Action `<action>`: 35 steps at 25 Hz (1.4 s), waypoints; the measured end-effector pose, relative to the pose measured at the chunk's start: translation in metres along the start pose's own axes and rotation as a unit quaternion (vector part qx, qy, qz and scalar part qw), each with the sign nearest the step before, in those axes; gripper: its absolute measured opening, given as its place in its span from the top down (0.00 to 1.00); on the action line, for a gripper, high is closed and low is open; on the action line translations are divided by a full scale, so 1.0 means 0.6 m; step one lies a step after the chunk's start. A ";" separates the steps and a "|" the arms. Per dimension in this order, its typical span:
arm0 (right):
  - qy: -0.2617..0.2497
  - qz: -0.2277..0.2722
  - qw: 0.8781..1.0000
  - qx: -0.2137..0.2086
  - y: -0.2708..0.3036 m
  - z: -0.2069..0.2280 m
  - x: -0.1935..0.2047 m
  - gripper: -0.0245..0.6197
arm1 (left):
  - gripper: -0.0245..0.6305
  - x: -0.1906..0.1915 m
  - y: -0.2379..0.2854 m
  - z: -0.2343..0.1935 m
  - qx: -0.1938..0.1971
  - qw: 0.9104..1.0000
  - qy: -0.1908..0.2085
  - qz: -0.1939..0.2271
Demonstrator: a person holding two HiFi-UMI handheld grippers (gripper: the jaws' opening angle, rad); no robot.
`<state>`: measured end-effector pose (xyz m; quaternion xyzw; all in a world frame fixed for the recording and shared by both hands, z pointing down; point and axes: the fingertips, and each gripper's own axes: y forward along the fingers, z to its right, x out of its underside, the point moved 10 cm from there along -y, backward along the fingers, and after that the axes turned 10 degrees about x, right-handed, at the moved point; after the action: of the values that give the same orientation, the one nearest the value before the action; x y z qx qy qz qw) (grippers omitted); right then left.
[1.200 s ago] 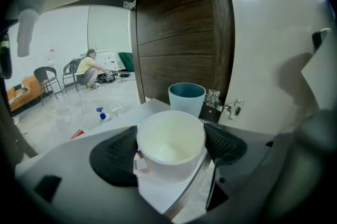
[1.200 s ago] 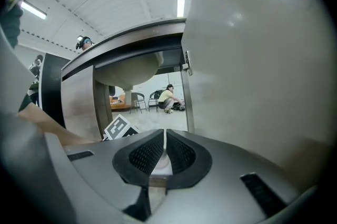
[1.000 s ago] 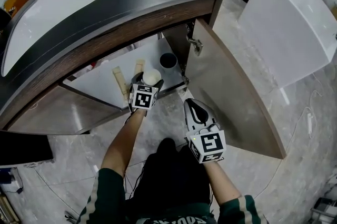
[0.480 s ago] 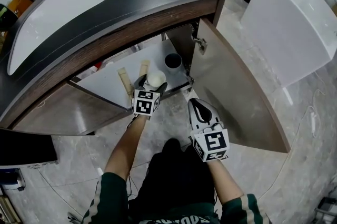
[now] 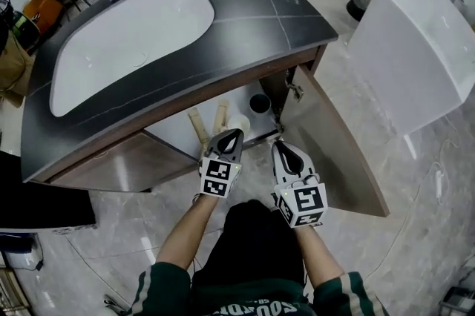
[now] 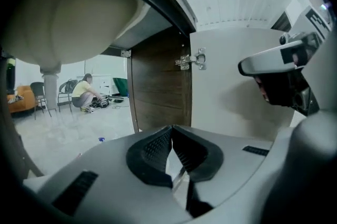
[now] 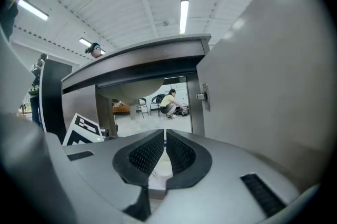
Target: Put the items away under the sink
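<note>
**Cabinet mouth open, front edge crowded**

Under the dark countertop (image 5: 245,25), the way into the cabinet lies between the left door (image 5: 111,166), which stands across the left part, and the right door (image 5: 334,151), swung wide over the floor. Two beige sticks (image 5: 197,126), a white round thing (image 5: 239,123) and a dark cup (image 5: 260,102) line the front of the cabinet floor (image 5: 172,133). Bare floor shows left of them. Overhead, the basin's underside (image 6: 63,18) bulges down.

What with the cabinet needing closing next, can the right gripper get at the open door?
Probably yes. The right gripper sits just beside the door, with nothing between them in the head view. Its jaws are shut and empty, so a push looks feasible.
</note>
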<state>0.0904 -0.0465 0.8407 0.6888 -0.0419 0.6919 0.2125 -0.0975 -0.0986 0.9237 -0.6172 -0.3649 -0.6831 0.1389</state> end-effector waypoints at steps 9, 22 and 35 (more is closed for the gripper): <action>-0.016 -0.053 0.998 -0.010 -0.056 -0.058 -0.270 0.89 | 0.95 -0.247 -0.125 0.067 0.099 0.994 0.017 -0.043; -0.026 -0.095 0.995 0.001 -0.112 -0.079 -0.768 0.90 | 0.95 -0.756 -0.267 0.028 0.102 0.995 -0.011 -0.008; -0.026 -0.081 0.996 -0.010 -0.097 -0.059 -0.905 0.90 | 0.95 -0.865 -0.277 -0.011 0.076 0.996 -0.050 -0.007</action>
<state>0.0563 -0.1095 0.2981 0.7052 0.0021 0.6539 0.2739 -0.1050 -0.1225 0.3795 -0.6361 -0.4262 -0.6224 0.1621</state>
